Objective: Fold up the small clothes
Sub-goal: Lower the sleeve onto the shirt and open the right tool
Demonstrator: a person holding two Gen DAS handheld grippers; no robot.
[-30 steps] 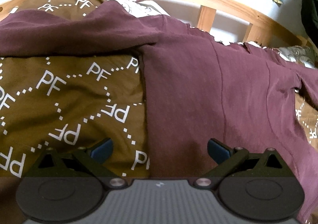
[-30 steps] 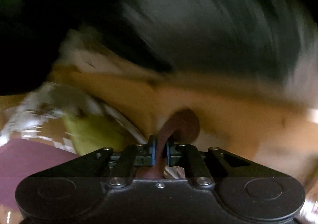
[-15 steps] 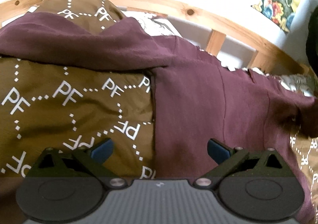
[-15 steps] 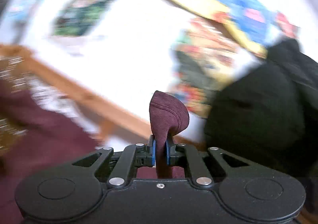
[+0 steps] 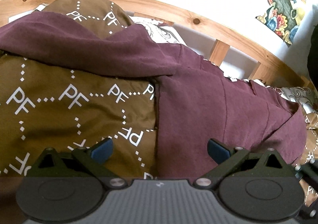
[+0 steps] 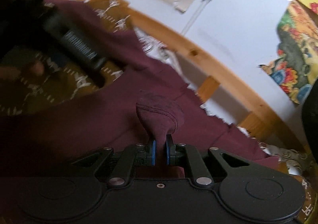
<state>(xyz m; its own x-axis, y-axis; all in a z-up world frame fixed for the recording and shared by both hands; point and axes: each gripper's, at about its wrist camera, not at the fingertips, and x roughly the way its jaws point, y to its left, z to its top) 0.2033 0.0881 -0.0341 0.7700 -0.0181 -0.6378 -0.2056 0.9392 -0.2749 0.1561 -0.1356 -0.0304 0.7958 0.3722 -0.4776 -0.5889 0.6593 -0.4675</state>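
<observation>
In the left wrist view, the left gripper [image 5: 160, 149] hangs with jaws wide apart over a soft maroon shirt [image 5: 208, 104] spread across a brown printed bedspread [image 5: 59, 108]. In the right wrist view, the right gripper [image 6: 160, 151] pinches a stitched shirt fold at lower centre.

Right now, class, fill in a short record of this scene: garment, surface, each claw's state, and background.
garment: maroon shirt, spread out, one part folded over at the top left
surface: brown bedspread with white PF print
left claw: open, above the shirt's edge, holding nothing
right claw: shut on a pinch of the maroon shirt
background: wooden bed frame, white wall with colourful posters
</observation>
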